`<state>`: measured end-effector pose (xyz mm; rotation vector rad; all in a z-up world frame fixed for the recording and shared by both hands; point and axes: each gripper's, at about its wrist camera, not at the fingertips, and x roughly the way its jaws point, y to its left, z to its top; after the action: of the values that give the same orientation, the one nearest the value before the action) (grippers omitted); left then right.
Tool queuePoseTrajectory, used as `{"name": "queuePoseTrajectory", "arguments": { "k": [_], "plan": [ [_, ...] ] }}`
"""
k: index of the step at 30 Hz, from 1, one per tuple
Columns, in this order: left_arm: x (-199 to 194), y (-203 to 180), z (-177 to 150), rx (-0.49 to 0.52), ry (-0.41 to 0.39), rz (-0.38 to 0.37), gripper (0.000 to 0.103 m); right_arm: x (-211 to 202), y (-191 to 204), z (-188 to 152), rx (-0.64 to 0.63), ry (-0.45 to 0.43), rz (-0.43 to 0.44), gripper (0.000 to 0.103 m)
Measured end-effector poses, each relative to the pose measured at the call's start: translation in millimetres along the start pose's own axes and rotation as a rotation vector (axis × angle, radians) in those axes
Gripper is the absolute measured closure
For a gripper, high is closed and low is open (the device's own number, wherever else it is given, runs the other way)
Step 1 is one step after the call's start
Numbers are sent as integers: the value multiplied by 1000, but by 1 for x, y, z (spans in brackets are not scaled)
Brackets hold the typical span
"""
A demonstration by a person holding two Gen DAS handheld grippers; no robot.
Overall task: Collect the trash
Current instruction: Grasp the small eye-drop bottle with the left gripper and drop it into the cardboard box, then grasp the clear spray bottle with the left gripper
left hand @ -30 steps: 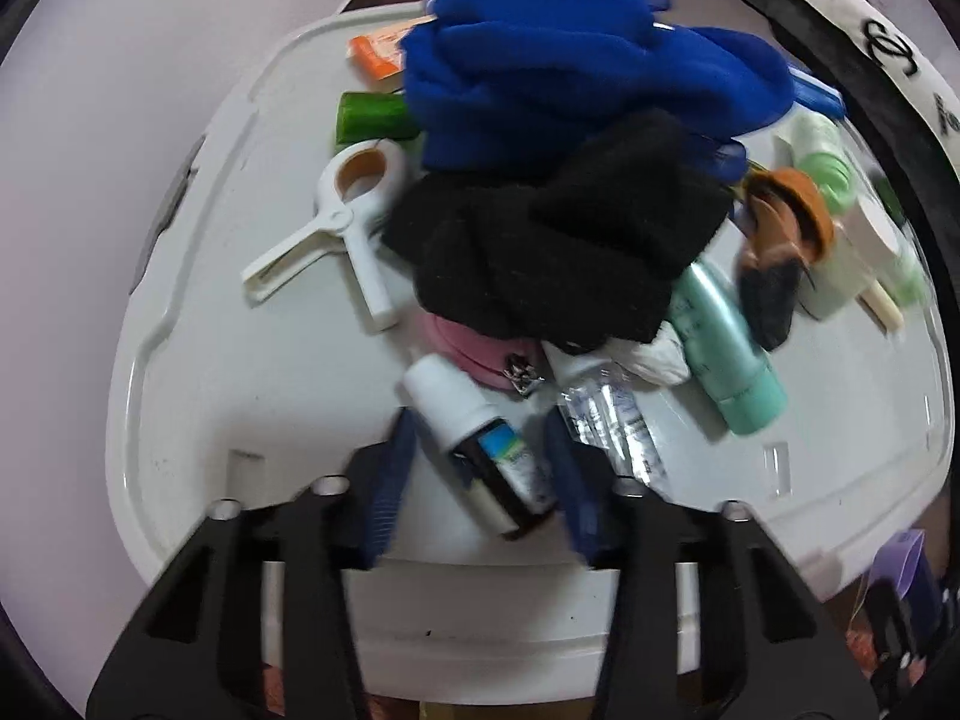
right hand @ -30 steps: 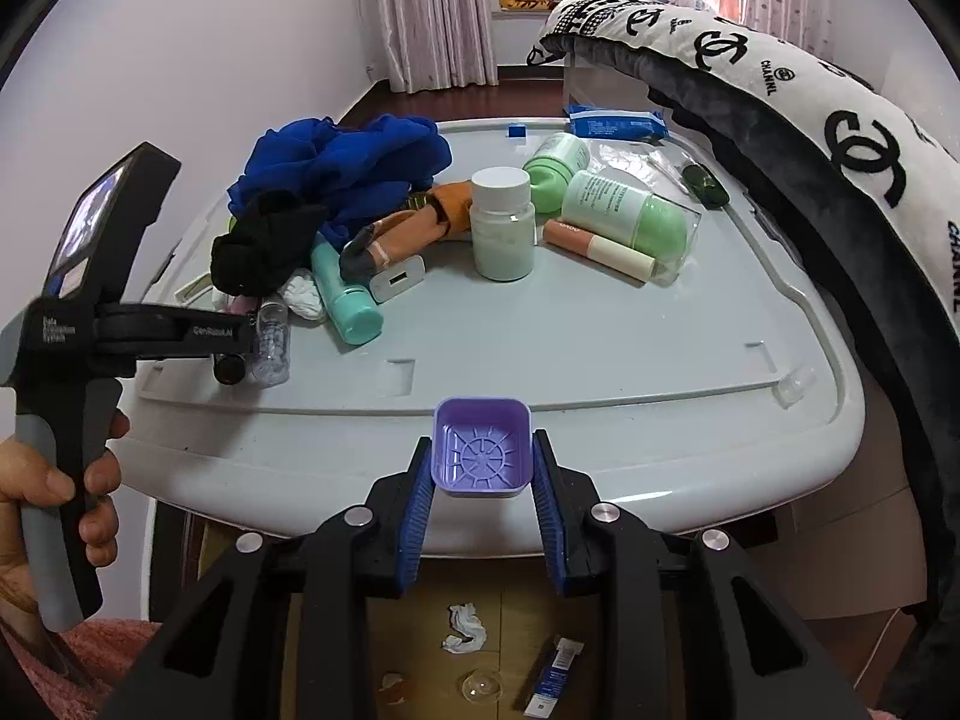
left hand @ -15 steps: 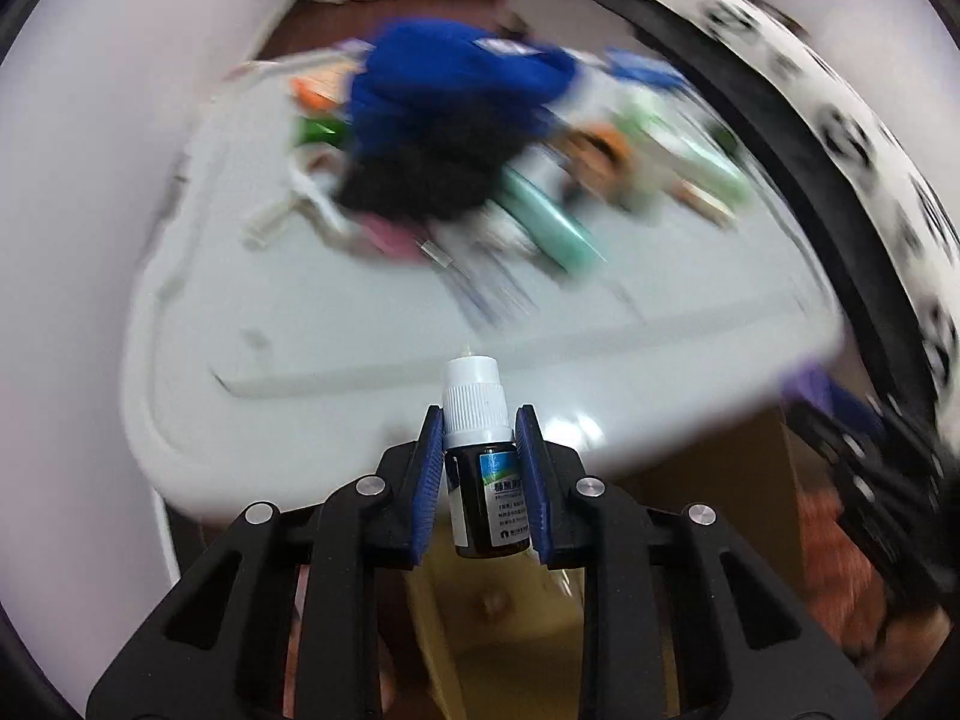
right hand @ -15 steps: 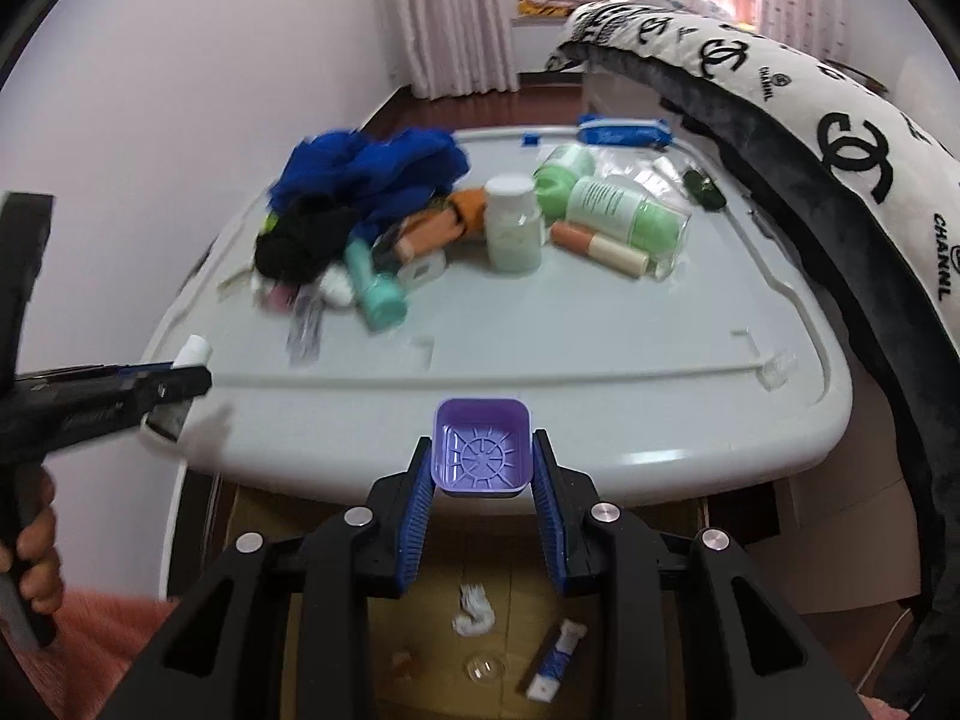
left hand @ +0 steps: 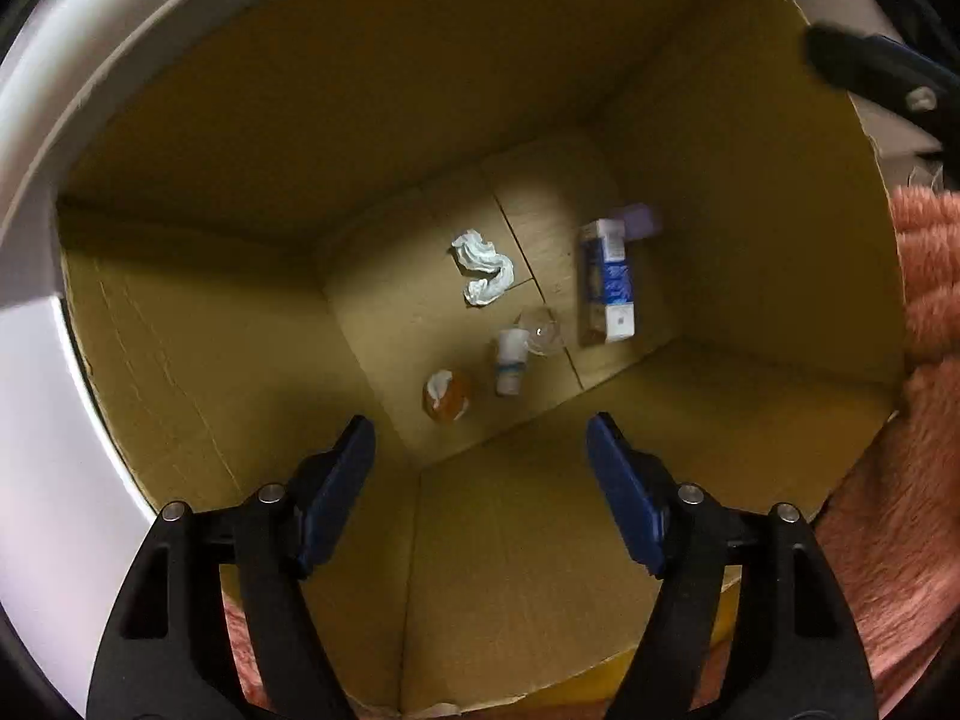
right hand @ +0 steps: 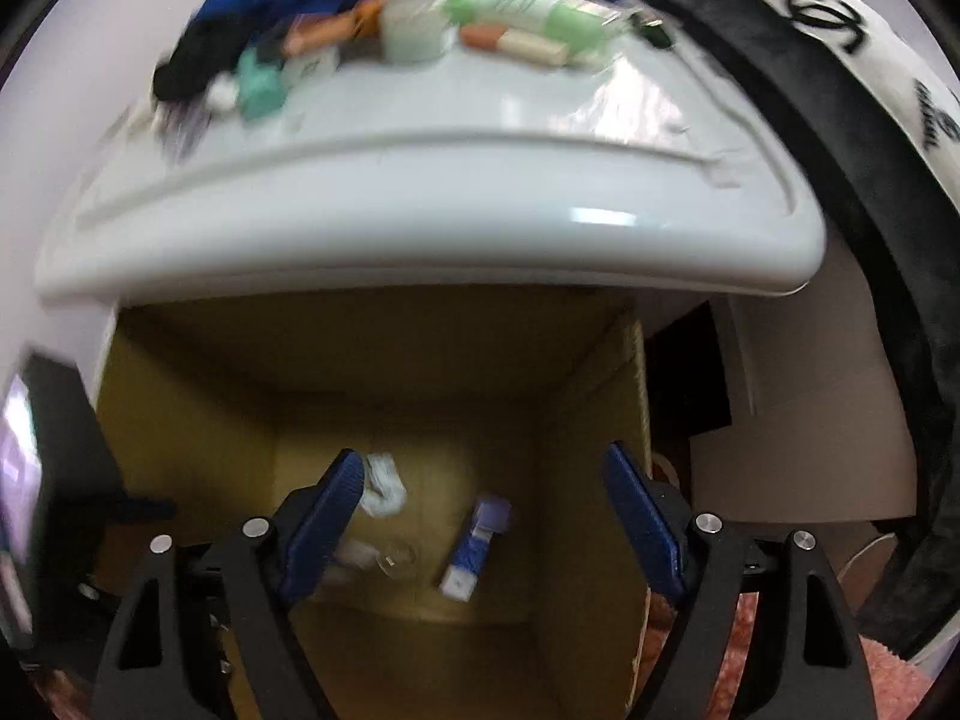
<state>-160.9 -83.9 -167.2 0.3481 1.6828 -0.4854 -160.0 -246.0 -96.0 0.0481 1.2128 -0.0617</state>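
Left view dim, box (left hand: 492,570) interior murky yellow with a pale light patch on its floor, deep shadow on far walls, right view brighter, heavy motion blur on clutter atop lid (right hand: 420,204), glare streak on lid edge, fisheye bending at edges

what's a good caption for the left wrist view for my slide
Open left gripper above brown cardboard box holding crumpled white tissue, blue-and-white carton and small white bottle.

My jaws carry ribbed blue rubber pads (left hand: 333,489) on matt black plastic. The box (left hand: 540,570) is matt brown cardboard. Inside lies a crumpled paper tissue (left hand: 483,267) and a glossy printed carton (left hand: 609,282). The worktop (right hand: 420,204) is smooth, shiny white plastic.
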Motion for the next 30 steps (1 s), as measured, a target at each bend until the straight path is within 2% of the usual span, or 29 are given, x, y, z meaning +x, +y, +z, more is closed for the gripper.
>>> {"name": "queuePoseTrajectory", "arguments": {
  "k": [2, 6, 7, 10, 11, 14, 17, 20, 22, 24, 25, 26, 27, 30],
  "plan": [
    [-17, 11, 3, -43, -69, 9, 32, -7, -11, 4, 48, -41, -20, 19],
    [-70, 18, 17, -64, -283, 61, 31, -20, -37, 11, 167, -115, -26, 19],
    [-89, 24, 22, -94, -353, 76, 30, -23, -42, 12, 192, -130, -23, 19],
    [-125, 51, 36, -205, -487, 113, 22, -31, -52, 14, 240, -171, -7, 19],
    [-132, 59, 41, -233, -514, 121, 22, -33, -52, 15, 243, -180, -5, 19],
    [-148, 94, 66, -357, -568, 132, 22, -35, -50, 13, 231, -186, -6, 19],
    [-144, 115, 92, -450, -543, 141, 22, -35, -47, 10, 210, -189, -11, 19],
    [-132, 127, 114, -491, -486, 95, 21, -33, -46, 8, 198, -188, -11, 18],
    [-134, 127, 122, -480, -494, 119, 22, -31, -43, 9, 185, -185, -10, 18],
    [-134, 127, 125, -469, -500, 129, 34, -29, -38, 9, 163, -184, -20, 18],
    [-134, 128, 127, -456, -507, 172, 54, -29, -36, 8, 152, -183, -23, 18],
    [-135, 128, 128, -443, -514, 181, 70, -28, -34, 8, 144, -182, -26, 18],
    [-138, 127, 126, -440, -517, 164, 77, -27, -31, 8, 133, -180, -29, 18],
    [-143, 127, 126, -448, -515, 116, 79, -26, -25, 8, 113, -185, -28, 18]
  ]
}}
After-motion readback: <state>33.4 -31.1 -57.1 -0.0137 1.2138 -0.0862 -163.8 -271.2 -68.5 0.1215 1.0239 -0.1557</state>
